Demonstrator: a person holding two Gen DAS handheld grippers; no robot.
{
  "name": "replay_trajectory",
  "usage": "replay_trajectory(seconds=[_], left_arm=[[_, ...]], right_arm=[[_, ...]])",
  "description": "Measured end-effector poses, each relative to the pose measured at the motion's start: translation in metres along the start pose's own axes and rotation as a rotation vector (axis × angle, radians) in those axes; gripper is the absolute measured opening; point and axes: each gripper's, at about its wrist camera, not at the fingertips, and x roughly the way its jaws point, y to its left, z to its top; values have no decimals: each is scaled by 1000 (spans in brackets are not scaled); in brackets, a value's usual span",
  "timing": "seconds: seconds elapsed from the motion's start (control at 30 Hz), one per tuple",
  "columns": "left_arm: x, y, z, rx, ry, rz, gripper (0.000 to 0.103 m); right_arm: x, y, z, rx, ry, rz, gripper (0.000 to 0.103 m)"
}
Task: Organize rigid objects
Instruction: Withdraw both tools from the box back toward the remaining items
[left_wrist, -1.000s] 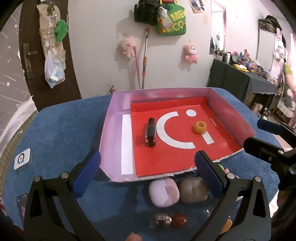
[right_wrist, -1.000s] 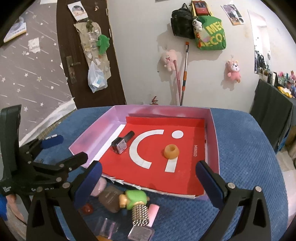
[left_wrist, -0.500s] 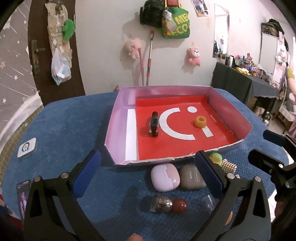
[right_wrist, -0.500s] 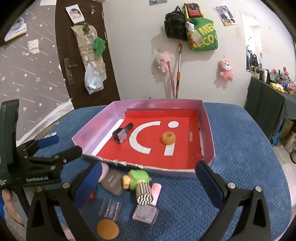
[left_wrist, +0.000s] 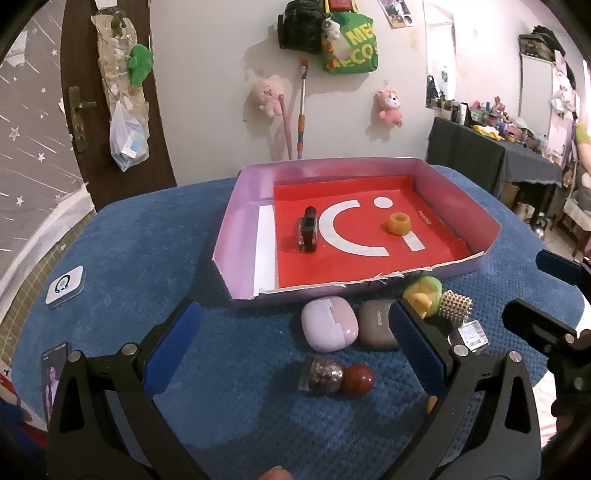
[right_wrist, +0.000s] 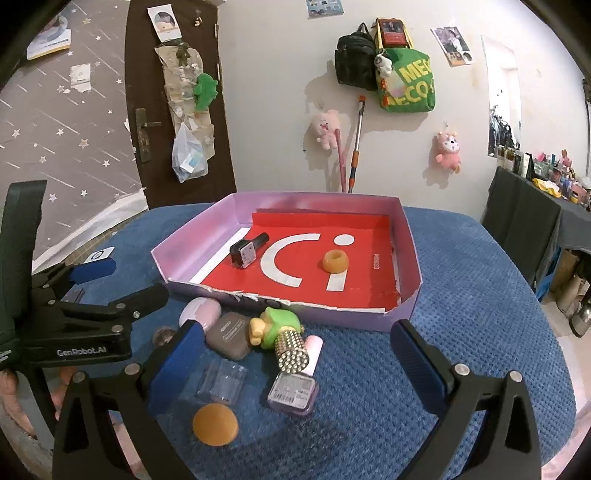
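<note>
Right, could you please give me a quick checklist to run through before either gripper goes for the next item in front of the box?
1. Left gripper open and holding nothing: ok.
2. Right gripper open and holding nothing: ok.
3. Box has free floor for more; only the black bottle and orange ring lie inside: ok.
4. Items spaced for a clean grasp: not ok; the lilac case touches the brown case, and the green toy, studded bottle and pink item are bunched.
5. Orange ball standing free: ok.
6. Grippers clear of each other: ok.
</note>
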Motion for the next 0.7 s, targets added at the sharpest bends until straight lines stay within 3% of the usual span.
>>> replay_trajectory(seconds=[0.7], left_arm=[[-7, -2, -24, 0, 49, -21, 103]], right_arm=[[-8, 5, -20, 27, 33, 26, 103]])
